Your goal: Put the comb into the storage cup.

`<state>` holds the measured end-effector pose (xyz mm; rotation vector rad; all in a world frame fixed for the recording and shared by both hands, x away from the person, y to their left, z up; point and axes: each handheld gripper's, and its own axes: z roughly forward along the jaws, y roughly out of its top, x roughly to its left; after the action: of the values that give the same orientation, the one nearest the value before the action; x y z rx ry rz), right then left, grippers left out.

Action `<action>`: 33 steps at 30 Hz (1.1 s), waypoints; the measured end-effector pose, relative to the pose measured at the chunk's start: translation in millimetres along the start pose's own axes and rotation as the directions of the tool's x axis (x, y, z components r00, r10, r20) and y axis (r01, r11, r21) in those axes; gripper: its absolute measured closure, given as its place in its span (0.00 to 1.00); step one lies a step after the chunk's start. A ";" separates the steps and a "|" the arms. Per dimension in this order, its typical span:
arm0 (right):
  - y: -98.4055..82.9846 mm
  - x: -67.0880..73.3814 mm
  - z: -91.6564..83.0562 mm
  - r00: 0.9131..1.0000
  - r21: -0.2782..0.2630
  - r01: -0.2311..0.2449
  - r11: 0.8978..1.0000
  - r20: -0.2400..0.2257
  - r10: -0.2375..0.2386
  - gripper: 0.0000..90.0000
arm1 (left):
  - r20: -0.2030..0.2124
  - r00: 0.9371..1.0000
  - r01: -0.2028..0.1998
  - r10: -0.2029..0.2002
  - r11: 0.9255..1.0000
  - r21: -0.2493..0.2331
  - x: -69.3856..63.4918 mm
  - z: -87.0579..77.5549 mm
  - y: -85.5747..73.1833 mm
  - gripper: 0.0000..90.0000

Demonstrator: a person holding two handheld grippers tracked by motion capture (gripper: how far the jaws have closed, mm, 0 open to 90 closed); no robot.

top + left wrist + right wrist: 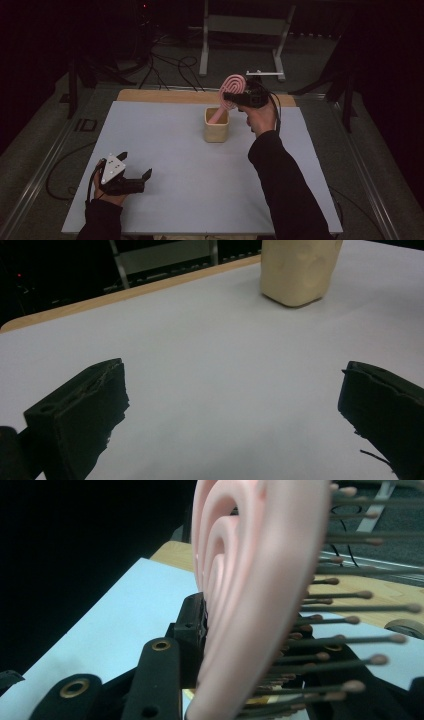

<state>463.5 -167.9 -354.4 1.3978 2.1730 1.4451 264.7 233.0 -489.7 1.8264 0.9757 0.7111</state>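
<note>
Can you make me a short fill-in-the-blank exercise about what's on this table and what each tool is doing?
1. The right tool is shut on the head of a pink ____.
2. The hairbrush has its handle end down inside a beige ____.
3. The left tool rests on the table with its jaws ____ and nothing between them.
4. Seen from the high view, the cup stands nearer the ____ tool.

Missing words: hairbrush; cup; open; right

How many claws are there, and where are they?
2. The left claw rests open near the table's front left corner. The right claw is up behind the cup, shut on the pink brush.
</note>
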 end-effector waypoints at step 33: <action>-8.8 -0.5 12.1 1.000 0.035 0.007 0.999 0.014 -0.008 0.71 | 0.000 1.000 -0.001 0.001 1.000 0.003 -0.2 0.4 -0.1 0.00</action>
<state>465.7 -161.5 -367.8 1.4053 2.2031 1.3964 264.9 232.7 -489.9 1.8293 0.9766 0.7110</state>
